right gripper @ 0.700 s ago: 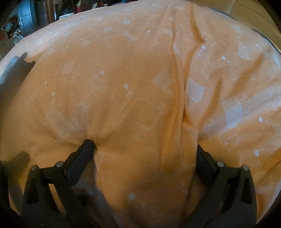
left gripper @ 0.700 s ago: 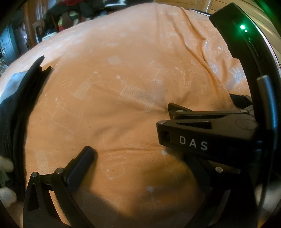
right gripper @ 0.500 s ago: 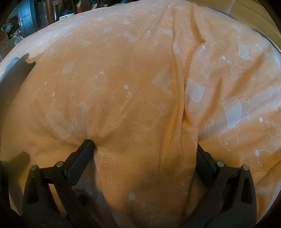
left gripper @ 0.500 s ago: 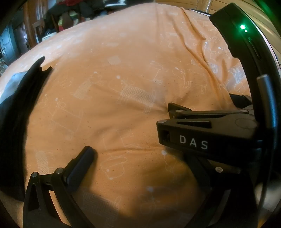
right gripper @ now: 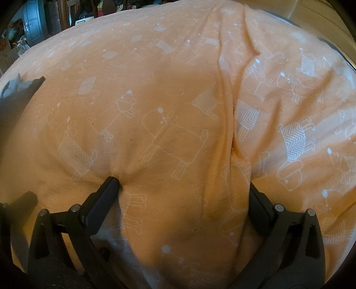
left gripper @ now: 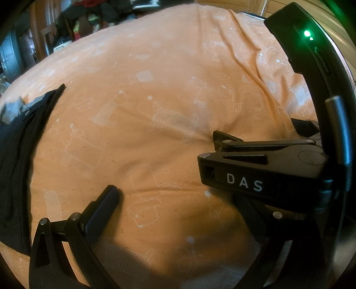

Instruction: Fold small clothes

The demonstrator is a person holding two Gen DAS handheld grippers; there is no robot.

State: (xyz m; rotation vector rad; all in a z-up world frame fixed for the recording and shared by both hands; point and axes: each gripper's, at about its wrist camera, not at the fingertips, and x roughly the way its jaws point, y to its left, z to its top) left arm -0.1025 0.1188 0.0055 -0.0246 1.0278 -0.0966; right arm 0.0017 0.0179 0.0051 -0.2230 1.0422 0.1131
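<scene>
A black garment [left gripper: 15, 160] with a grey piece [left gripper: 11, 109] at its far end lies along the left edge of an orange animal-print duvet [left gripper: 155, 73]. My left gripper [left gripper: 178, 195] hovers open over bare duvet, right of the garment; its right finger is hidden behind my right gripper [left gripper: 208, 151], which crosses in from the right. In the right wrist view my right gripper [right gripper: 181, 189] is open, both fingertips pressed into the duvet [right gripper: 178, 93] with nothing but bedding between them. The garment [right gripper: 17, 100] lies far off to the left.
A long crease [right gripper: 229, 100] runs down the duvet on the right. Cluttered furniture and dark doors [left gripper: 13, 55] stand beyond the bed's far left. A pale wall or board [right gripper: 316, 15] borders the bed at the upper right.
Something white at the lower left edge of the left wrist view, beside the black garment, is gone from sight. Both grippers have stayed put.
</scene>
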